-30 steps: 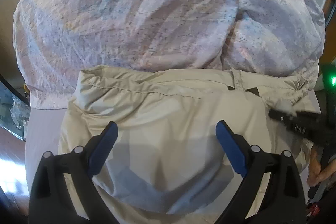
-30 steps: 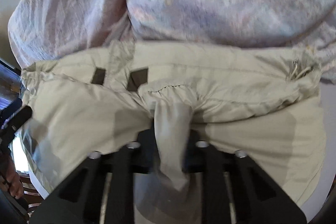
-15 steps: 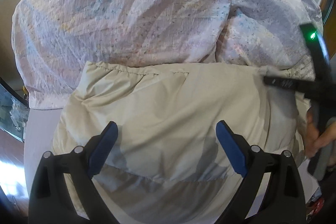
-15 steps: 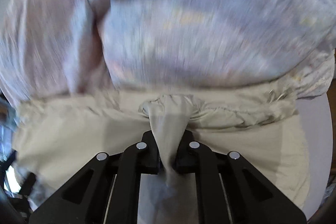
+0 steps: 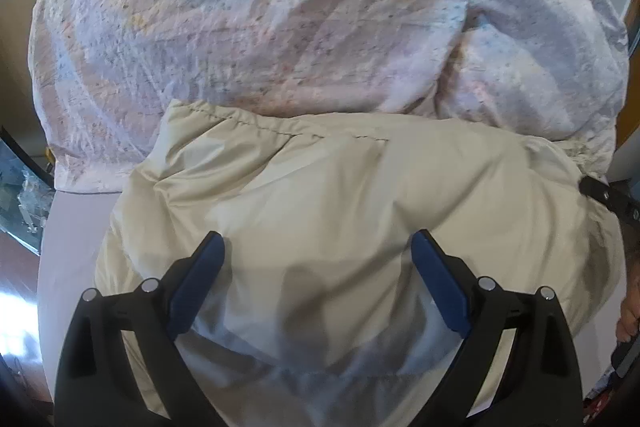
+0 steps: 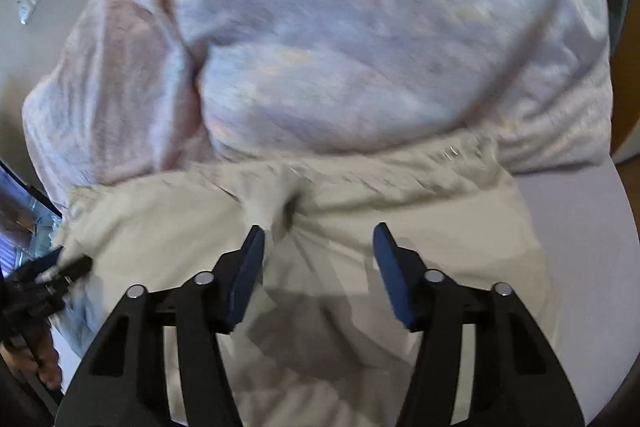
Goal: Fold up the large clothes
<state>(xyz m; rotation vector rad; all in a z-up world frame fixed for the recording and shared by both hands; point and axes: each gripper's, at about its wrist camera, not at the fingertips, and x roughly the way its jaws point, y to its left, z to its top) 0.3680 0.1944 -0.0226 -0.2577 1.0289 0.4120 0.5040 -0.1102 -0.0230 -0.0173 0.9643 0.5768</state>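
Note:
A beige garment (image 5: 340,211) lies folded over on the pale lilac bed surface (image 5: 68,235), its far edge against a heap of bedding. In the left wrist view my left gripper (image 5: 318,279) hovers over the garment's near half, jaws wide, nothing between them. The right gripper (image 6: 318,259) shows in the right wrist view above the garment (image 6: 420,223); its jaws are opening and the pinched tuft of cloth (image 6: 266,215) stands free just beyond the left pad. The right gripper's black finger (image 5: 604,195) also peeks in at the left view's right edge.
A big crumpled lilac patterned duvet (image 5: 280,19) fills the far side, touching the garment's far edge. Bare mattress (image 6: 588,267) lies to the right of the garment. A person's fingers (image 5: 630,311) hold the other tool. Floor and a glass item (image 5: 20,203) are at left.
The right gripper carried the garment's edge away toward the duvet, folding it over, then its jaws parted and let the cloth go. The left gripper stayed put, open.

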